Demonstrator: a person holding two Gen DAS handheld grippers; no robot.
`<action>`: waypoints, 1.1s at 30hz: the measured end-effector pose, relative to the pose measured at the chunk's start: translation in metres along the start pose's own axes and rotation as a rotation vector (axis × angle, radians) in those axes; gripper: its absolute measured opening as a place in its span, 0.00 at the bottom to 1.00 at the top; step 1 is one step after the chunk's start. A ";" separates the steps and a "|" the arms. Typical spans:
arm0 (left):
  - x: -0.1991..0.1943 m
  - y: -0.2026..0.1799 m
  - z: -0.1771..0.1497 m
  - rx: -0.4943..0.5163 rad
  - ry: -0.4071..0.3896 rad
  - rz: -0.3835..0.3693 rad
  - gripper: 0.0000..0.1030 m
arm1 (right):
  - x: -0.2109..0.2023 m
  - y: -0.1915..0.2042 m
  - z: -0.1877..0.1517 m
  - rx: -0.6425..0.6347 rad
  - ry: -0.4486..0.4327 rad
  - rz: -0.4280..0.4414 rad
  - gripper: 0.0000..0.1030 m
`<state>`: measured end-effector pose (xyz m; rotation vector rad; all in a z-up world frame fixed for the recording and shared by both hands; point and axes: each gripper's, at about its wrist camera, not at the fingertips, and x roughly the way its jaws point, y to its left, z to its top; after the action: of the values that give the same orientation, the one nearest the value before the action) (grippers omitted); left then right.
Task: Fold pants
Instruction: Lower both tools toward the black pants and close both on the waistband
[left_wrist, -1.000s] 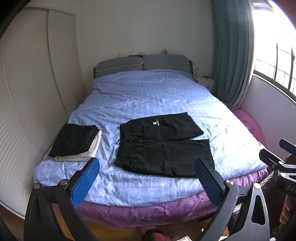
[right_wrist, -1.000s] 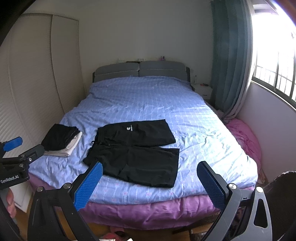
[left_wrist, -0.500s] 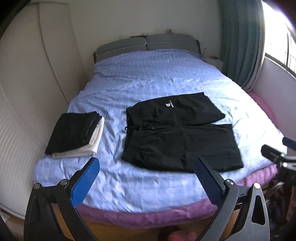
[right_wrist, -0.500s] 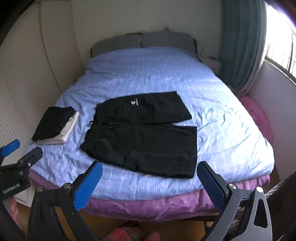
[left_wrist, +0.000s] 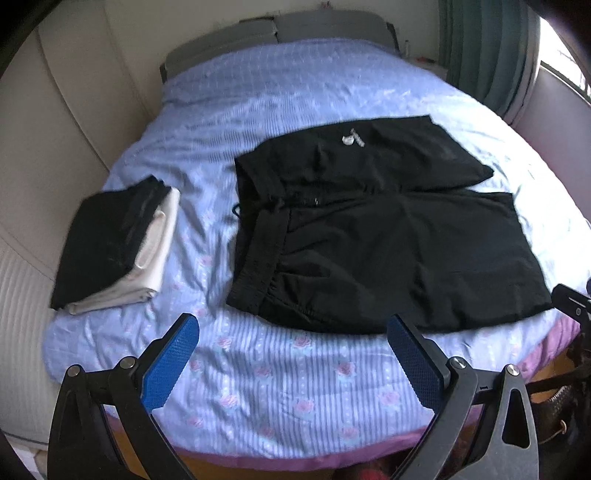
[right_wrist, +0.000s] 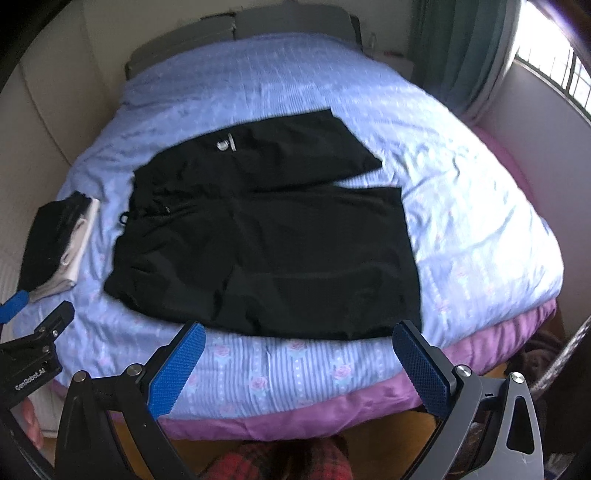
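Note:
Black pants (left_wrist: 369, 229) lie flat on the blue bed (left_wrist: 280, 384), waistband to the left and both legs spread to the right, a small white logo on the far leg. They also show in the right wrist view (right_wrist: 266, 236). My left gripper (left_wrist: 295, 362) is open and empty, hovering over the bed's near edge just short of the waistband. My right gripper (right_wrist: 299, 365) is open and empty, near the bed's edge in front of the near leg.
A folded stack of black and white clothes (left_wrist: 114, 243) sits on the bed's left side, also in the right wrist view (right_wrist: 55, 243). A grey headboard (left_wrist: 280, 29) and green curtain (left_wrist: 487, 55) stand at the back. A pink sheet (right_wrist: 295, 413) hangs below the bed's edge.
Both grippers have moved forward and down toward the bed, so the pants look much larger and closer. The pants have not moved.

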<state>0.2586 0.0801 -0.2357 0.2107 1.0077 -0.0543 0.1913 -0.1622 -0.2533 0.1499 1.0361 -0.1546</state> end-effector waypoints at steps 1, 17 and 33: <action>0.007 0.000 -0.001 0.001 0.002 -0.002 1.00 | 0.010 -0.001 0.000 0.014 0.012 -0.003 0.99; 0.142 -0.007 -0.012 -0.071 0.214 -0.034 0.98 | 0.114 -0.039 -0.031 0.264 0.071 -0.054 0.96; 0.196 0.017 -0.011 -0.296 0.334 -0.217 0.66 | 0.159 -0.063 -0.031 0.366 0.125 -0.119 0.46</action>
<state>0.3568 0.1092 -0.4043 -0.1671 1.3535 -0.0676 0.2323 -0.2272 -0.4094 0.4344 1.1349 -0.4482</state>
